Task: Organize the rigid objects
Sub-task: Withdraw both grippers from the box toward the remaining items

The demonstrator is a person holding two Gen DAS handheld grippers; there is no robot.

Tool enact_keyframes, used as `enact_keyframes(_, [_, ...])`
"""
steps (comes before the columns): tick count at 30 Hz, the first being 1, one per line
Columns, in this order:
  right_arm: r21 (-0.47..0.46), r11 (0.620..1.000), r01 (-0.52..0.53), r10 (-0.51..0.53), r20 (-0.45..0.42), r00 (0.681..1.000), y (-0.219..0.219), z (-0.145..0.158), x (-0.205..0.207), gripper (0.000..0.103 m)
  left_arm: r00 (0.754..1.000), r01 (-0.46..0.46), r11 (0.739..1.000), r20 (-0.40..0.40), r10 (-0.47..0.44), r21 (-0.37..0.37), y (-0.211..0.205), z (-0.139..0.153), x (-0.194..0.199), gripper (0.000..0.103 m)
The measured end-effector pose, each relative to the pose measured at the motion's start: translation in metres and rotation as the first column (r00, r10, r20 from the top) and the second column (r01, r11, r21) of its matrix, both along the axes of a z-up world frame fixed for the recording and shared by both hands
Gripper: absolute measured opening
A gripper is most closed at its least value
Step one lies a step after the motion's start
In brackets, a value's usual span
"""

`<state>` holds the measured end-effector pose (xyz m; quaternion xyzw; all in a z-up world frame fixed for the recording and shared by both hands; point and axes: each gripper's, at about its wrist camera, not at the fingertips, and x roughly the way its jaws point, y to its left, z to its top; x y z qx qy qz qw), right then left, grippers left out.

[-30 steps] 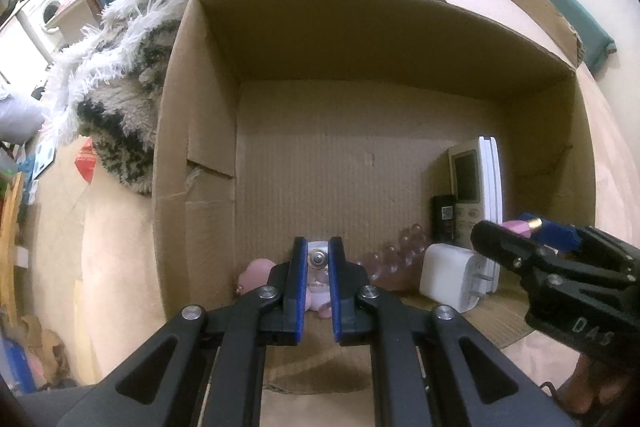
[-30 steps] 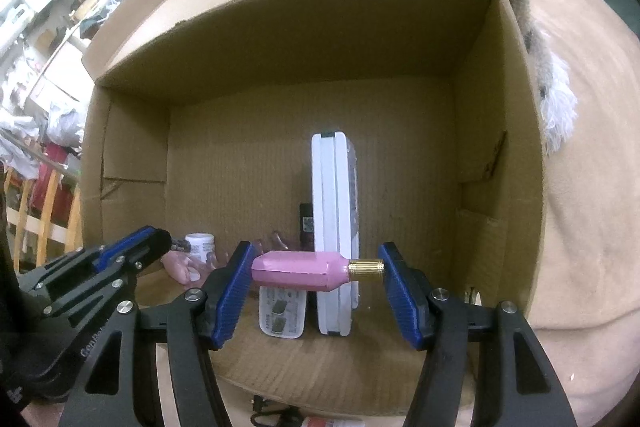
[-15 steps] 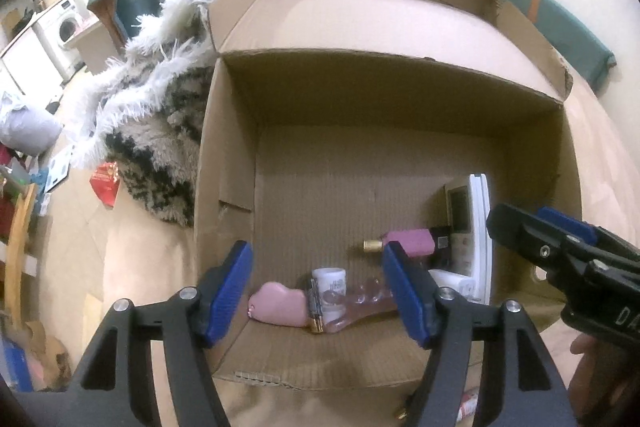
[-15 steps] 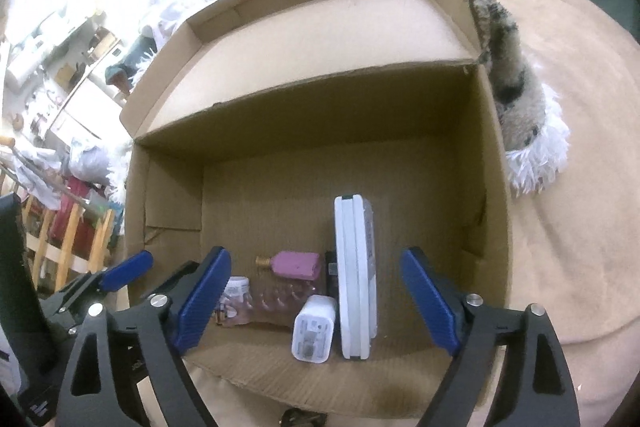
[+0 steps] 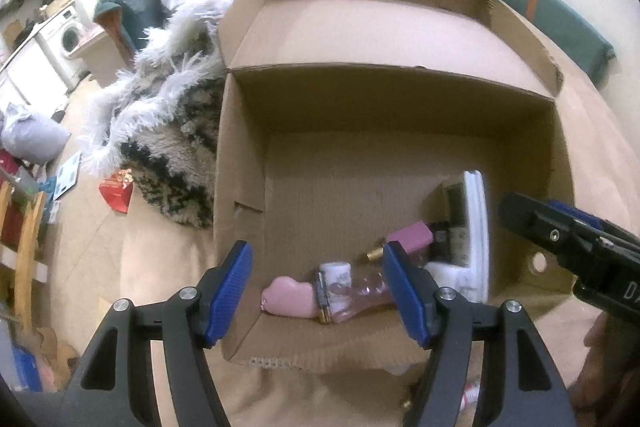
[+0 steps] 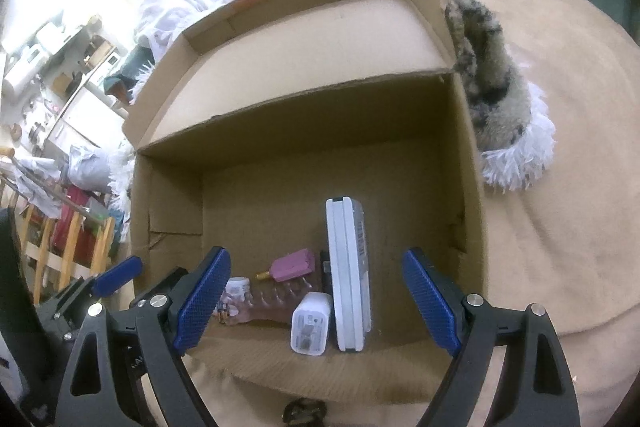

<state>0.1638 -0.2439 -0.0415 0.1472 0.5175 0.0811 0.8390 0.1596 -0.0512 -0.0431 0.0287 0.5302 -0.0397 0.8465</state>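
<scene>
Both grippers are held wide apart w/ nothing between the pads — left gripper, right gripper. Inside the cardboard box, along the near wall, are seen: pink bottle, white charger, white remote on edge, small white jar, battery.

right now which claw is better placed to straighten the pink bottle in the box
Right, as a judgement. The right claw is open, with the pink bottle lying between its fingers in its view. The left claw, also open, frames the pink case and battery.
</scene>
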Motion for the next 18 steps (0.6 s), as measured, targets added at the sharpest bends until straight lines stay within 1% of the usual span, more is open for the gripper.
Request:
enact_keyframes(2, [-0.007, 1.000, 0.011, -0.011, 0.002, 1.000, -0.004, 0.005, -0.005, 0.093, 1.000, -0.020, 0.999, 0.008, 0.020, 0.025, 0.004, 0.008, -0.002, 0.065])
enact_keyframes(4, [0.008, 1.000, 0.024, -0.024, 0.006, 1.000, -0.010, 0.012, -0.012, 0.093, 0.998, -0.052, 0.997, 0.020, 0.051, 0.051, 0.009, 0.014, -0.003, 0.065])
enact_keyframes(6, [0.010, 0.999, 0.035, -0.036, 0.006, 0.999, -0.015, 0.018, -0.019, 0.093, 0.998, -0.068, 0.996, 0.020, 0.067, 0.063, 0.013, 0.020, -0.007, 0.065])
enact_keyframes(11, [0.040, 0.998, 0.055, -0.055, 0.001, 0.998, -0.022, 0.031, -0.038, 0.093, 0.998, -0.060, 0.997, 0.014, 0.059, 0.044, 0.019, 0.036, -0.029, 0.065])
enact_keyframes(14, [0.040, 0.998, 0.055, -0.055, -0.012, 0.998, -0.020, 0.034, -0.051, 0.093, 0.998, -0.066, 0.997, 0.015, 0.065, 0.043, 0.024, 0.043, -0.040, 0.065])
enact_keyframes(18, [0.030, 0.999, 0.044, -0.043, -0.030, 0.999, -0.015, 0.037, -0.066, 0.093, 0.996, -0.085, 0.996, 0.003, 0.085, 0.019, 0.032, 0.048, -0.057, 0.065])
